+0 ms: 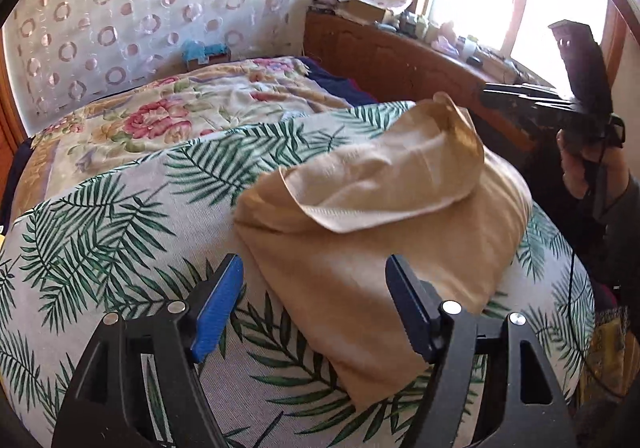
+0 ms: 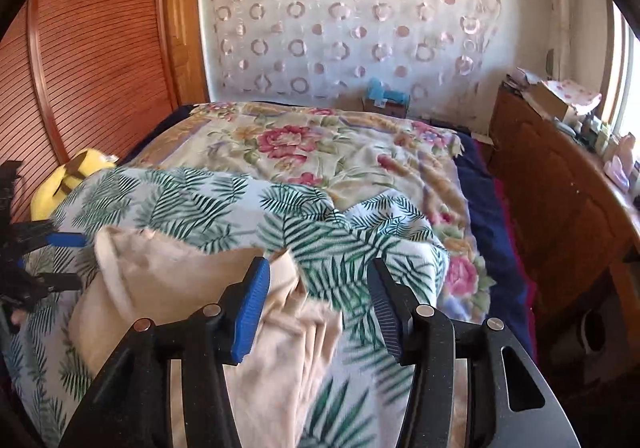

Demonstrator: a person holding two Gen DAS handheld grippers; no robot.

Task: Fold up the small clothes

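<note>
A tan garment point(image 1: 360, 232) with a paler cream inner face lies on a white cover printed with green palm fronds point(image 1: 120, 216). Toward twelve o'clock spreads a cream blanket with pink roses point(image 2: 288, 140); a navy sheet point(image 2: 492, 216) edges it at three o'clock. The white curtain point(image 2: 340, 20) carries pink rings and dots. At nine o'clock, something yellow point(image 2: 72, 180), perhaps a plush toy.
</note>
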